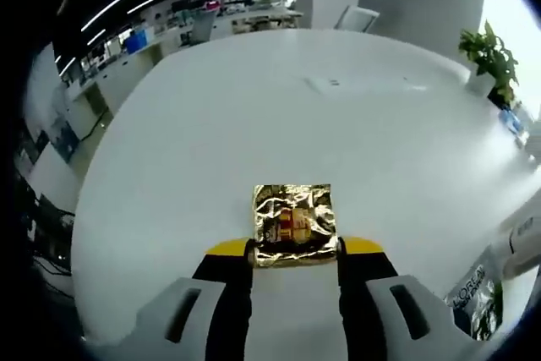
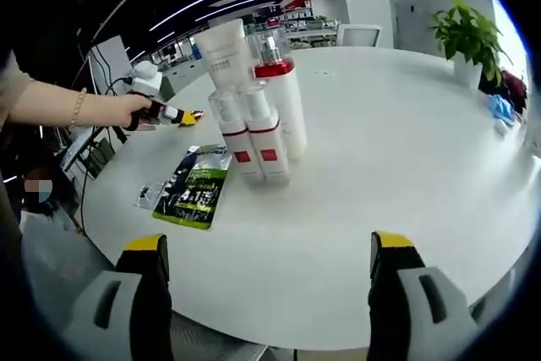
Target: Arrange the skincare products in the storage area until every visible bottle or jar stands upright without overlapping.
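At the lower middle of the left gripper view, the left tongs pinch a gold foil packet over the white desk. Better to carry it level towards the upright bottles standing at the upper middle of the right gripper view, then set it down beside the green sachet without overlapping. The right tongs gape wide, holding nothing.

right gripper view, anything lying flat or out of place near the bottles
Yes: a green sachet lies flat on the table, apart from the upright bottles, with a small clear packet beside it. The bottles crowd together, overlapping from this angle.
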The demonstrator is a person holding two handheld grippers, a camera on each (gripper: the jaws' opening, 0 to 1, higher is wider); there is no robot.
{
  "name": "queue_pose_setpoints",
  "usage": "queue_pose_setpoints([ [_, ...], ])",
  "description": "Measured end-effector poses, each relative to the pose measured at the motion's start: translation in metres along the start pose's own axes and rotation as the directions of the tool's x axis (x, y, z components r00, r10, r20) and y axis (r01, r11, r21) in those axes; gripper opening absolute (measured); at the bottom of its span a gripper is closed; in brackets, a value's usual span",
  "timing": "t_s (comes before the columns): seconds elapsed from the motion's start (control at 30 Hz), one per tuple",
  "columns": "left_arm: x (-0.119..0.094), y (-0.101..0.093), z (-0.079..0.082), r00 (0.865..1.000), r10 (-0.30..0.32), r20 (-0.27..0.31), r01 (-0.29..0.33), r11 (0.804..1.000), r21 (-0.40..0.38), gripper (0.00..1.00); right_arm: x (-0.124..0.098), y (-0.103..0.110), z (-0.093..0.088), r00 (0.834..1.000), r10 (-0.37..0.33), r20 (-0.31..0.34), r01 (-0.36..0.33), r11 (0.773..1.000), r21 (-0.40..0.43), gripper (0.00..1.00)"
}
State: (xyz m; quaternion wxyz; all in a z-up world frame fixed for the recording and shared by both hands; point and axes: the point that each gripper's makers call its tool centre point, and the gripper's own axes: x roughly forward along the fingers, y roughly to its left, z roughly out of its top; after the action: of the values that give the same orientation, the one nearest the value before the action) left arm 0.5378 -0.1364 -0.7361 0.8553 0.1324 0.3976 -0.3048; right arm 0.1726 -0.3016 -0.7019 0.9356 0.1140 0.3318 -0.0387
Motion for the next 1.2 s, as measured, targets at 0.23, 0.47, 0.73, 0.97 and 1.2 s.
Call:
queue_pose_setpoints([
  [0.23, -0.018, -0.012, -0.002, 0.997, -0.076, 0.021, 0.074, 0.995, 0.071, 0.37, 0.0, 0.007, 0.005, 1.0, 0.018, 0.015, -0.018, 1.0, -0.009, 1.0],
  [0.47, -0.043, -0.03, -0.006, 0.985, -0.169, 0.028, 0.161, 0.969, 0.186, 0.37, -0.006, 0.013, 0.009, 0.999, 0.03, 0.032, -0.03, 0.999, -0.017, 1.0],
  [0.73, -0.076, -0.047, -0.011, 0.969, -0.246, 0.031, 0.227, 0.93, 0.289, 0.37, -0.012, 0.023, 0.015, 0.997, 0.052, 0.058, -0.05, 0.998, -0.032, 1.0],
  [0.97, -0.106, -0.058, -0.018, 0.955, -0.295, 0.023, 0.266, 0.891, 0.368, 0.37, -0.02, 0.035, 0.022, 0.993, 0.078, 0.09, -0.074, 0.996, -0.048, 0.99],
  [1.2, -0.133, -0.074, -0.031, 0.936, -0.351, -0.009, 0.315, 0.828, 0.465, 0.37, -0.029, 0.052, 0.032, 0.984, 0.131, 0.12, -0.123, 0.99, -0.077, 0.91],
])
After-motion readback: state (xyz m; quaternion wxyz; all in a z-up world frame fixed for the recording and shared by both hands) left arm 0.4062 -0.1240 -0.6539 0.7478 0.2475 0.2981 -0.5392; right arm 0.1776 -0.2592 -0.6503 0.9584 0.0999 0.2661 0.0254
